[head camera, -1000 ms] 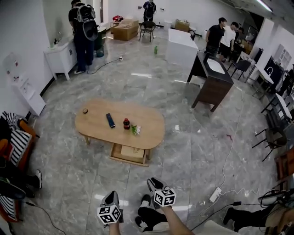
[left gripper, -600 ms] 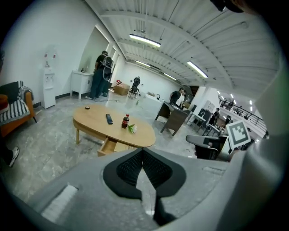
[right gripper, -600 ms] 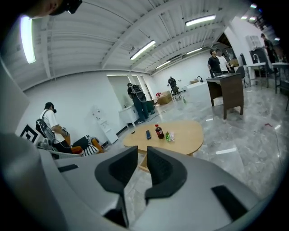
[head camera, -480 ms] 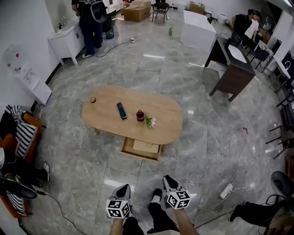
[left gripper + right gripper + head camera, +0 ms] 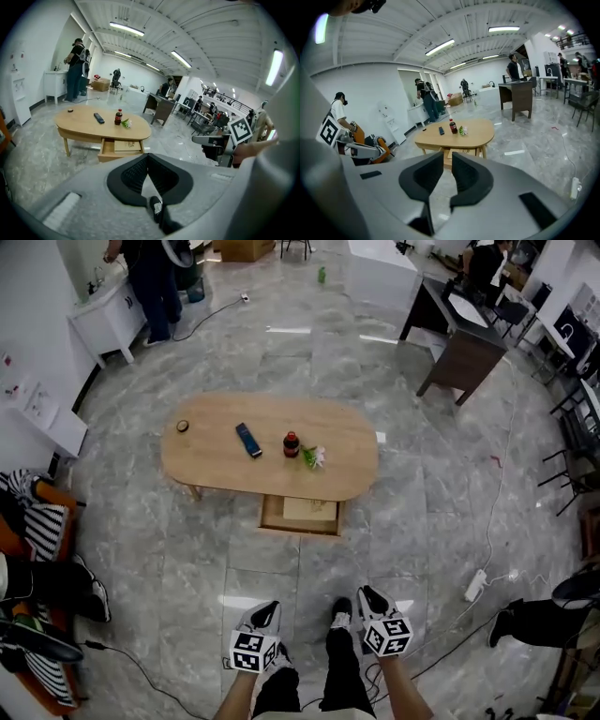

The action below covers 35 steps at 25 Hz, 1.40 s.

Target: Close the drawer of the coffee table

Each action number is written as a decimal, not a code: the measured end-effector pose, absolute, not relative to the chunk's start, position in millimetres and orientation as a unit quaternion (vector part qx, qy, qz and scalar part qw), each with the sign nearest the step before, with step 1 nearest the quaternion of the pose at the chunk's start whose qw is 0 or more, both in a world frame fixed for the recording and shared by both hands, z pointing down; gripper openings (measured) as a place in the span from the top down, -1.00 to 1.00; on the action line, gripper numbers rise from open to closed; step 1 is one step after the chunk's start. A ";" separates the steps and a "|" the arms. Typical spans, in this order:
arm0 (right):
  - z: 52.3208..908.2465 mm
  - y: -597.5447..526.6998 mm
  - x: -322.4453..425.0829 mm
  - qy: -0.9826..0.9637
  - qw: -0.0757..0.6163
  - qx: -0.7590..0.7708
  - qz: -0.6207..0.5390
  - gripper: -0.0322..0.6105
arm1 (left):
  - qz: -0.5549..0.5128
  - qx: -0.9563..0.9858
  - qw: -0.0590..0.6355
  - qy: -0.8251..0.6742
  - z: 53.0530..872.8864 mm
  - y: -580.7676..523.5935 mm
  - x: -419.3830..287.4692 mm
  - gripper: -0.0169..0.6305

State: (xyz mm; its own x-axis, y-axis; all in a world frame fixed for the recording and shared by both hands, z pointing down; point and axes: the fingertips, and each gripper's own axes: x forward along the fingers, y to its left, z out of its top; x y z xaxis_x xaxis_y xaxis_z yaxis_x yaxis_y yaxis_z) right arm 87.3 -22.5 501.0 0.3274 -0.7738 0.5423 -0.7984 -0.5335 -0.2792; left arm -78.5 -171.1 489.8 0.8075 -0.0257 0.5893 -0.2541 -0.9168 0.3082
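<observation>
The oval wooden coffee table [image 5: 216, 460] stands mid-floor, its drawer [image 5: 300, 516] pulled out on the near side with a flat tan thing inside. Both grippers hover low in the head view, well short of the table. My left gripper [image 5: 265, 611] is shut, its pads meeting at the tip with nothing in them [image 5: 147, 156]. My right gripper [image 5: 371, 596] is open by a narrow gap; its jaws have just been closing and nothing is between them [image 5: 447, 164]. The drawer [image 5: 119, 147] also shows in the left gripper view.
On the tabletop lie a dark remote [image 5: 248, 439], a red-capped bottle [image 5: 292, 443], a flower sprig [image 5: 314, 457] and a small round thing [image 5: 182, 426]. A white power strip [image 5: 476, 584] with a cable lies right. A dark desk [image 5: 464, 348] stands behind; striped clothes [image 5: 42, 531] lie left.
The table and its open drawer have come closer and lower in the head view. Both grippers have shifted right in the picture. The drawer stays pulled out.
</observation>
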 end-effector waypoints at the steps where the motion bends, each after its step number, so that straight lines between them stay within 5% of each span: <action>1: 499.0 -19.6 80.1 -0.477 0.019 0.818 0.321 0.70 | 0.305 0.932 0.184 -0.068 486.3 -172.3 -89.1 0.92; 8: 490.3 -30.8 76.7 -0.461 0.030 0.838 0.292 0.71 | 0.309 0.931 0.174 -0.083 492.8 -213.8 -113.2 0.92; 14: 546.2 -55.7 127.4 -0.466 0.039 0.846 0.256 0.76 | 0.262 0.951 0.149 -0.063 516.7 -235.5 -42.4 0.92; 31: 819.6 -118.6 170.0 -0.559 -0.005 0.818 0.134 0.76 | 0.127 0.989 0.053 -0.052 813.3 -327.1 43.4 0.92; 35: 855.2 -117.9 154.1 -0.579 0.030 0.805 0.126 0.76 | 0.117 0.991 0.039 -0.052 850.1 -336.4 40.6 0.92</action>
State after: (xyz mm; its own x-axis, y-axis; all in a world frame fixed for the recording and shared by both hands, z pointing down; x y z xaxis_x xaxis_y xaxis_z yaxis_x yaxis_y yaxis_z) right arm 154.1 -117.9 855.2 0.2969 -0.9249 0.2374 -0.9402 -0.3266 -0.0968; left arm 40.6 -336.4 850.1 0.9674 -0.0946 0.2351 -0.1130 -0.9914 0.0661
